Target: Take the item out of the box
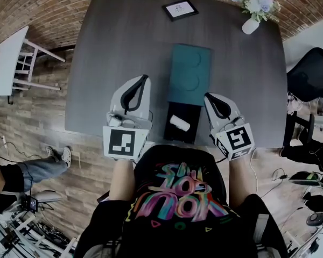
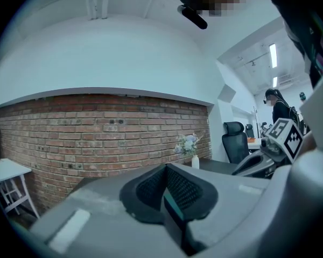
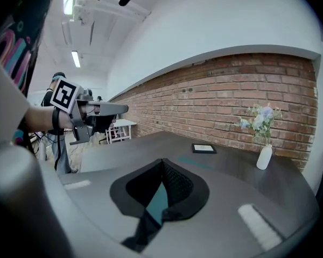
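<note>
**A:** Where's the white cylindrical item [image 1: 179, 123]?

**B:** It lies on its side in the open black box [image 1: 192, 114], at the near edge of the dark grey table [image 1: 124, 42]. The box sits between the two tools. The left gripper [image 1: 146, 77] is held off to the box's left, and the right gripper [image 1: 207, 95] is just beside its right wall. From the head view, neither touches the box or the item.

**A:** And the fingers?

**B:** Pressed together on both, with nothing pinched. In each gripper view the black ribbed pads meet at the tips. A sliver of teal shows through the gap lower down.

**A:** Teal like what?

**B:** The same colour as the flat teal rectangular panel [image 1: 189, 74], which has two round dents. It lies on the table against the box's far end.

**A:** What do the gripper views add?

**B:** They show neither box nor item; only the head view has those. Both show the red brick wall [image 3: 204, 98]. The left gripper view catches the white vase of pale flowers [image 2: 195, 162] and the other tool's marker cube. The right gripper view also shows the small black-framed picture [image 3: 204, 149] lying flat on the tabletop.
</note>
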